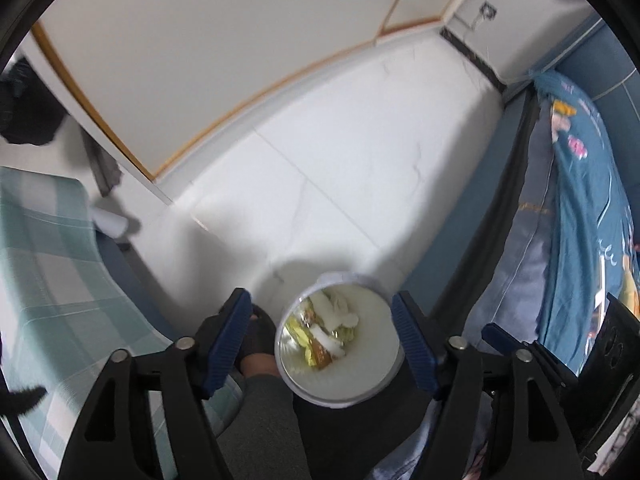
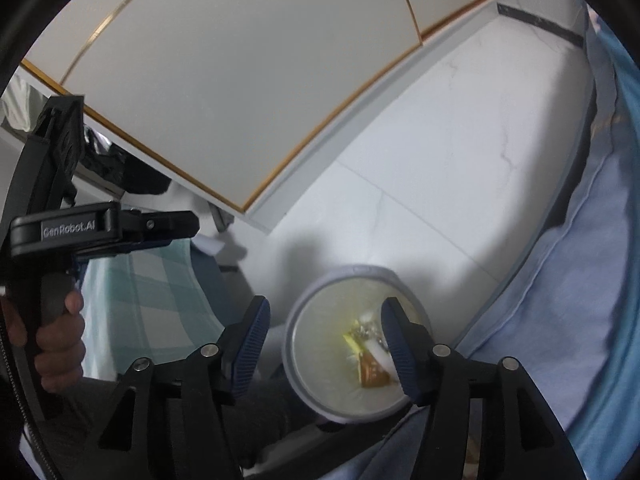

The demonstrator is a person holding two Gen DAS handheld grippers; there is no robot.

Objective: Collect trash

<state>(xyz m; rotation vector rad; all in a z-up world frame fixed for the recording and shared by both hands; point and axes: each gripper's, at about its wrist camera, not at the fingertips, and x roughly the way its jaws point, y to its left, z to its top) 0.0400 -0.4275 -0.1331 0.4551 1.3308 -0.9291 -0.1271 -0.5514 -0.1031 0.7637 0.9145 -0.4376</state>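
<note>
White floor tiles [image 1: 328, 168] hold the round bin [image 1: 340, 390] right below me, yellow and white trash [image 1: 320, 336] lying inside. My left gripper [image 1: 322, 342] hangs above it, jaws wide apart and empty. My right gripper [image 2: 322, 348] also gapes empty over the bin's rim, a bed [image 2: 560, 340] just right.

The bin [image 1: 340, 376] is white with yellow and brown trash [image 1: 320, 340], the bedsheet [image 1: 52, 248] is green-checked, the floor [image 1: 340, 168] white.
</note>
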